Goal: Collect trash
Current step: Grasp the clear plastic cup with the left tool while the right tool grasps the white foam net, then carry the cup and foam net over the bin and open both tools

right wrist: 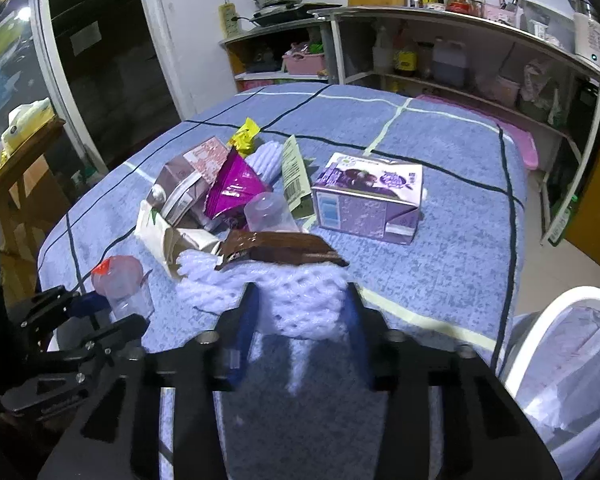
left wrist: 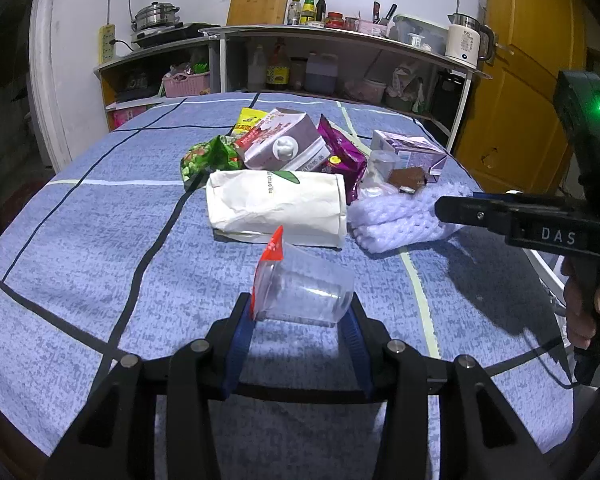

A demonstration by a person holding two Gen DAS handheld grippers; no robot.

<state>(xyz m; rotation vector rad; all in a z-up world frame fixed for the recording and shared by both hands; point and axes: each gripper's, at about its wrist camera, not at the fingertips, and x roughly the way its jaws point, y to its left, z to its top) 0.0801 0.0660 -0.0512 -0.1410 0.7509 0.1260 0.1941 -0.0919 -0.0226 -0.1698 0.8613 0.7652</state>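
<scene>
A clear plastic cup (left wrist: pixel 306 288) with a red peel-off lid lies on its side on the blue checked tablecloth (left wrist: pixel 80 264). My left gripper (left wrist: pixel 300 312) has its fingers on both sides of the cup, touching it. In the right wrist view the cup (right wrist: pixel 122 286) sits between those fingers. My right gripper (right wrist: pixel 302 308) is open around a white foam net (right wrist: pixel 300 292), which also shows in the left wrist view (left wrist: pixel 400 216). A trash pile holds a white paper bag (left wrist: pixel 276 204), milk cartons (left wrist: pixel 280 144), a purple carton (right wrist: pixel 370 200) and snack wrappers (left wrist: pixel 342 156).
A white bin with a clear liner (right wrist: pixel 568 356) stands at the table's right edge. Kitchen shelves (left wrist: pixel 340 64) with bottles and a kettle (left wrist: pixel 466 42) line the far wall. A yellow door (left wrist: pixel 528 80) is at right. A wooden stand (right wrist: pixel 16 168) is at left.
</scene>
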